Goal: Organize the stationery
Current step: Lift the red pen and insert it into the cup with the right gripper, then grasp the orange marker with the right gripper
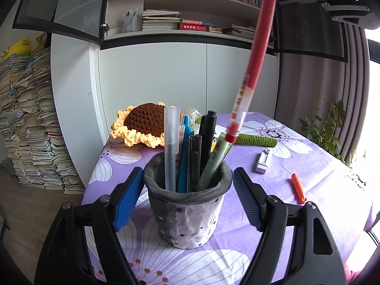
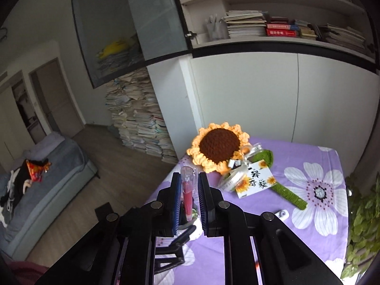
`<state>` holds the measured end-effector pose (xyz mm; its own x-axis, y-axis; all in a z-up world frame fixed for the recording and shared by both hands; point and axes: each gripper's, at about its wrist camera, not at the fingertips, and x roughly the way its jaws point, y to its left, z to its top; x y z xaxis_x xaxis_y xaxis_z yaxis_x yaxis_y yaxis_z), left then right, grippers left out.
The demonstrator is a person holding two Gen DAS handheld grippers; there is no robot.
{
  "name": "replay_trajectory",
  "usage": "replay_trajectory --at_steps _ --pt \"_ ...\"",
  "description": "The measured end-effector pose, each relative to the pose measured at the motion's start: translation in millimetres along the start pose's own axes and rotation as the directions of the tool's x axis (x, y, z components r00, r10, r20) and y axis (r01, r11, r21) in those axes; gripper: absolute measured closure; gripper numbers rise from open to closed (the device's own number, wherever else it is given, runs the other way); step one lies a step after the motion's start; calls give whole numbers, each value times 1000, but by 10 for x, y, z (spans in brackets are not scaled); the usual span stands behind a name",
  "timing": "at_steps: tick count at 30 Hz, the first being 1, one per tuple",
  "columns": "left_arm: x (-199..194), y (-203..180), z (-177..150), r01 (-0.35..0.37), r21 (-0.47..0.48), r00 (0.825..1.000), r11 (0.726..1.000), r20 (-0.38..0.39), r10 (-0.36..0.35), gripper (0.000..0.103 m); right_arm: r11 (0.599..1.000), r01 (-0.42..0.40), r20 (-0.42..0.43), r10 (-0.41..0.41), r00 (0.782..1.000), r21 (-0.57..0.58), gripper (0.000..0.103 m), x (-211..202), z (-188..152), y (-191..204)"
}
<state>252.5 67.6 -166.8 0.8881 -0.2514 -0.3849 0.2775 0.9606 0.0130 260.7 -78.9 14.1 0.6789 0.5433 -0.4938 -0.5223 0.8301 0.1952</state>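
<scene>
Two blue-padded fingers of the left gripper (image 1: pixel 187 194) flank the grey pen holder (image 1: pixel 187 211) in the left wrist view; jaws spread, pads just beside the cup on both sides, and whether they touch it cannot be told. The holder stands upright on the purple floral tablecloth (image 1: pixel 320 190) and is crowded with pens (a frosted clear one, a blue one, black ones, a pale green one). A red pen (image 1: pixel 256 64) hangs tilted above the holder, lower tip over the rim's right side, upper end at the right gripper's blue pad near the top edge. An orange pen (image 1: pixel 298 188) and a white correction tape (image 1: pixel 263 161) lie on the cloth to the right, apart. A crochet sunflower (image 1: pixel 142 124) lies behind the holder.

Right wrist view: right gripper (image 2: pixel 188 198) jaws pressed in on the red pen (image 2: pixel 187 197), pinching it between the blue pads, clear cap end sticking out past the fingertips. Sunflower (image 2: pixel 218 149), its green stem and a printed card (image 2: pixel 255 182) lie beyond; the correction tape (image 2: pixel 281 213) sits right of the jaws.
</scene>
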Motion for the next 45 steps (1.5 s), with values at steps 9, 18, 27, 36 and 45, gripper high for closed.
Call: replay_trajectory --at_steps 9,18,27,36,45 --pt "0 0 0 0 0 1000 1000 0 0 27 998 -61 -107 61 992 3 88 611 -124 41" --pt "1 -5 -2 1 0 1000 1000 0 -1 27 997 -75 -267 79 960 24 87 1171 -395 -15" --pt "2 -16 -5 0 -1 1000 1000 -1 0 26 996 -8 -209 26 978 89 49 705 -372 -328" --pt "-4 -30 -4 1 1 1000 1000 1 -1 26 891 375 -449 -234 862 256 46 642 -1129 -1381" --pt "-5 -28 -5 1 -1 1000 1000 -2 -1 25 846 386 -495 -174 851 367 57 849 -1357 -1687"
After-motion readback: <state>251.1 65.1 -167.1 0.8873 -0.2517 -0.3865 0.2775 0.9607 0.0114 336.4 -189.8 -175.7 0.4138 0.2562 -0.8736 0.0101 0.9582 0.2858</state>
